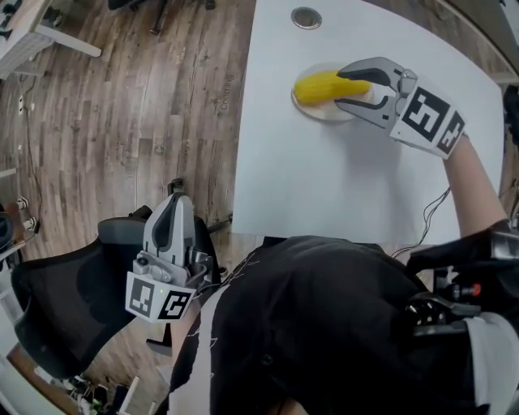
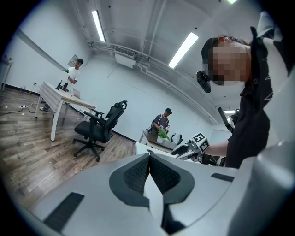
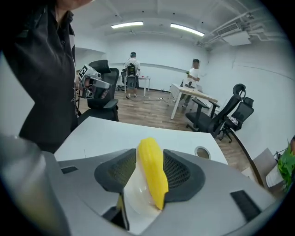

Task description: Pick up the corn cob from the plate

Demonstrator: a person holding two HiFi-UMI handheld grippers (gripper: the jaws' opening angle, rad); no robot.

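**Item 1.** Corn cob [image 1: 319, 87]: yellow, lying on its side in the plate [image 1: 323, 116], and the only thing in it. The plate is a small pale round dish on the white surface [image 1: 324, 178], towards the far edge and near a round cable grommet [image 1: 306, 18].

**Item 2.** Right gripper [image 1: 344, 89]: slanted down over the plate, jaws parted and straddling the cob, 1 on either side. In the right gripper view a strip of plate shows between the cob and 1 pad. The other pad lies against the cob or just beside it. No squeeze is evident, so the cob is framed, not gripped. Judged purpose: the jaws are set wide enough to pass the cob's girth before closing.

**Item 3.** Left gripper [image 1: 173, 203]: held off the surface at the person's side, above an office chair [image 1: 57, 300], jaws closed together on nothing. Judged purpose: parked clear, since 1 gripper suffices.

**Status:** cob not yet lifted; closing the jaws looks like the next step.
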